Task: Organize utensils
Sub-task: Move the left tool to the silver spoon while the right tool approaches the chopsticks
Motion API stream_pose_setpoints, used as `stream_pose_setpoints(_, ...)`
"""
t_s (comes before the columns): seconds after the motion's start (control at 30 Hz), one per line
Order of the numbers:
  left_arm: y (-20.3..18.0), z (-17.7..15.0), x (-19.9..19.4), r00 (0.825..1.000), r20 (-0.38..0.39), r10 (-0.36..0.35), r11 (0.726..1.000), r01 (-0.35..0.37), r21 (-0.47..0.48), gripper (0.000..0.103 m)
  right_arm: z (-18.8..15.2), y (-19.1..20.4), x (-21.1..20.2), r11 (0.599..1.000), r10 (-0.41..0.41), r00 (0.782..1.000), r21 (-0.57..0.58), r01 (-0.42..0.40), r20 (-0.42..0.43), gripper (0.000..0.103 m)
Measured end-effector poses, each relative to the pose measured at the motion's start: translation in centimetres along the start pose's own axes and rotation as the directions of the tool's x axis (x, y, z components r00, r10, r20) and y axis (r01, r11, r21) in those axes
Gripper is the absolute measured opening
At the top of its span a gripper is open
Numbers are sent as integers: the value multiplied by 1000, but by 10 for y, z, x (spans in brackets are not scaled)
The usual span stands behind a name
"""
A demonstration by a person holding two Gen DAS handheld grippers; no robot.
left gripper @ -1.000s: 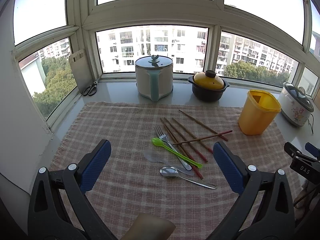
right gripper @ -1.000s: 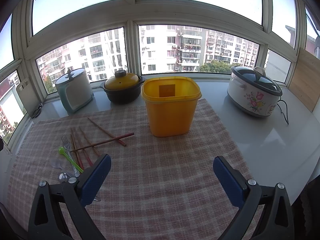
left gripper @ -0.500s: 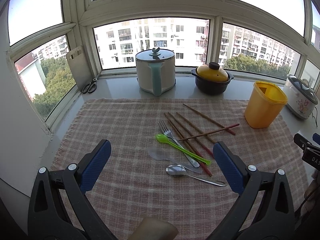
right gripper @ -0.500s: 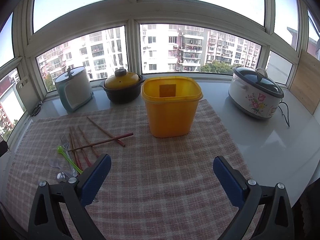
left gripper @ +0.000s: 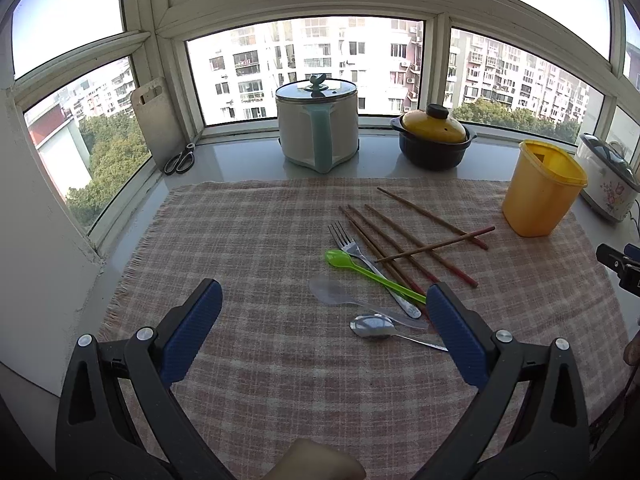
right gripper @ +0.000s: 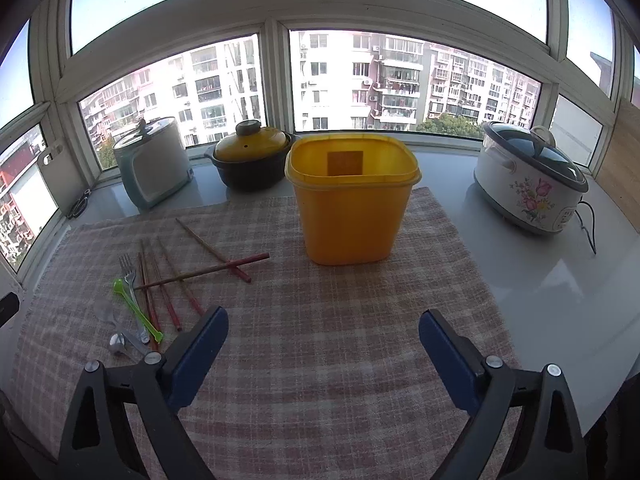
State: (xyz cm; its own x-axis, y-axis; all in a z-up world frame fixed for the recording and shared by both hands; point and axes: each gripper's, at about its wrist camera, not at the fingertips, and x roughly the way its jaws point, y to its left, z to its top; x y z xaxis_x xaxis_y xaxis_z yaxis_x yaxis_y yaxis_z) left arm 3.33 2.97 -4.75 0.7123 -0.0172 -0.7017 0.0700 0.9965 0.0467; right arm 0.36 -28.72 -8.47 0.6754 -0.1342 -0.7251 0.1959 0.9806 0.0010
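My left wrist camera is looking down over the scattered utensils (left gripper: 384, 276); my right is facing the yellow container (right gripper: 350, 200). Both are sharing the checked cloth (left gripper: 248, 240).

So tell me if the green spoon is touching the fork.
Touching. The left wrist view shows the green spoon lying with its handle crossing over the fork handle, no gap visible where they overlap on the checked cloth.

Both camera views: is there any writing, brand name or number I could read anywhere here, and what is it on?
No readable text in either view.
Yellow container: square patch on its far wall, no letters visible.
Flowered cooker: small panel low on its side, too small to read.
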Motion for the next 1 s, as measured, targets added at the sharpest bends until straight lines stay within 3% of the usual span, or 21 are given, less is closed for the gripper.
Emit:
stream_pose_setpoints(0.2, 11, -9, 17, 998, -65, 18, 998, -22, -63, 103, -2, 5, 20, 995, 55, 998, -78, -54, 11, 94)
stream_pose_setpoints(0.3, 14, -18, 26, 995, -103, 17, 996, -26, -85, 103, 2, 11, 28, 985, 122, 993, -123, -121, 5, 94)
stream_pose_setpoints(0.4, 19, -29, 36, 987, -155, -28, 991, 7, -136, 89, 7, 20, 38, 966, 184, 982, -181, -187, -32, 93)
stream_pose_setpoints(0.63, 19, -53, 57, 959, -247, -136, 955, 61, -289, 61, 20, 42, 67, 914, 243, 957, -293, -281, -159, 85)
stream_pose_setpoints(0.73, 8, -61, 61, 948, -268, -171, 946, 82, -313, 61, 22, 49, 78, 887, 275, 939, -322, -330, -205, 85)
stream_pose_setpoints(0.83, -6, -66, 64, 943, -282, -178, 943, 81, -323, 61, 23, 55, 90, 859, 298, 919, -347, -377, -259, 77)
stream_pose_setpoints(1.0, -20, -72, 75, 935, -324, -146, 926, 14, -377, 61, 26, 66, 102, 803, 327, 885, -396, -445, -330, 67)
